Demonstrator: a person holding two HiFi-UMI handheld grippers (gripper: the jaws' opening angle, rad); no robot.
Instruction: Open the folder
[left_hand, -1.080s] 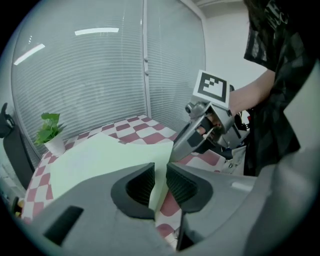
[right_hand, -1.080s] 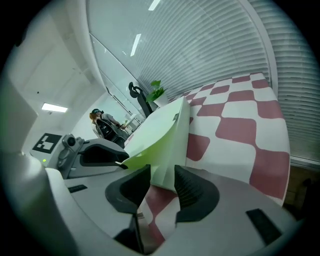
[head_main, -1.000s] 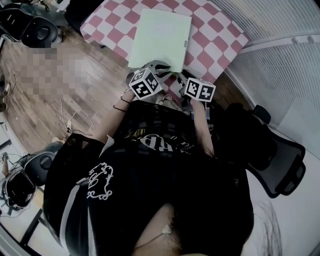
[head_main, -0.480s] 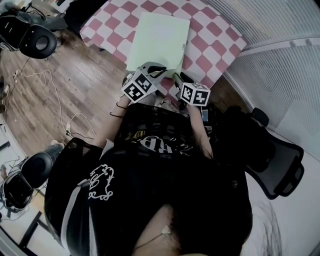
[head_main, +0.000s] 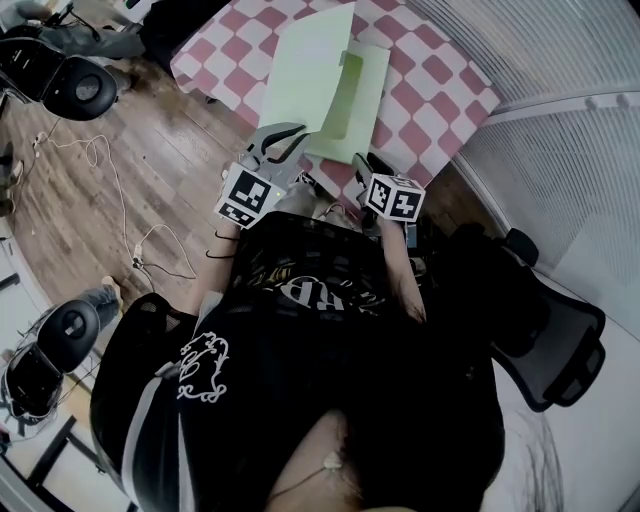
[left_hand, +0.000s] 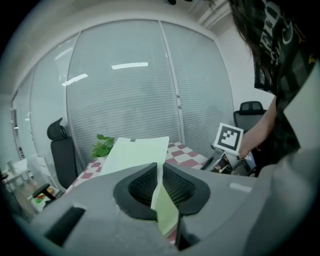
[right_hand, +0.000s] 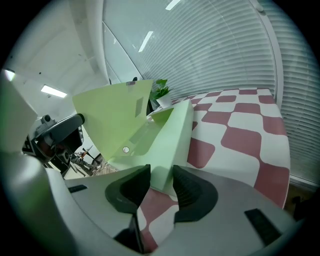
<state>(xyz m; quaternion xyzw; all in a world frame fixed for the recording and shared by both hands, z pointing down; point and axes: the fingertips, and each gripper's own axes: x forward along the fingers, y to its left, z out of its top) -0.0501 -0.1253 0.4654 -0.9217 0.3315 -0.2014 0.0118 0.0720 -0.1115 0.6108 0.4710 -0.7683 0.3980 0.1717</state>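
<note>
A pale green folder (head_main: 365, 95) lies on the red-and-white checked table (head_main: 440, 80). Its front cover (head_main: 305, 70) stands raised off the body, hinged along the left side. My left gripper (head_main: 290, 135) is shut on the cover's near edge. In the left gripper view the thin green sheet (left_hand: 135, 152) runs down between the closed jaws of that gripper (left_hand: 159, 172). My right gripper (head_main: 358, 160) sits at the folder's near right corner. In the right gripper view its jaws (right_hand: 161, 175) stand apart with the corner of the folder (right_hand: 170, 145) just ahead of the gap, and the raised cover (right_hand: 112, 112) lies to the left.
A black office chair (head_main: 560, 330) stands at the right, another (head_main: 80, 85) at the top left over a wood floor with a loose cable (head_main: 150, 240). White blinds (head_main: 560, 130) close off the right side. A green plant (left_hand: 103, 146) stands past the table's far end.
My left gripper has risen and moved left with the cover's near edge, so the folder, flat and closed before, now stands partly open. The right gripper has kept its place.
</note>
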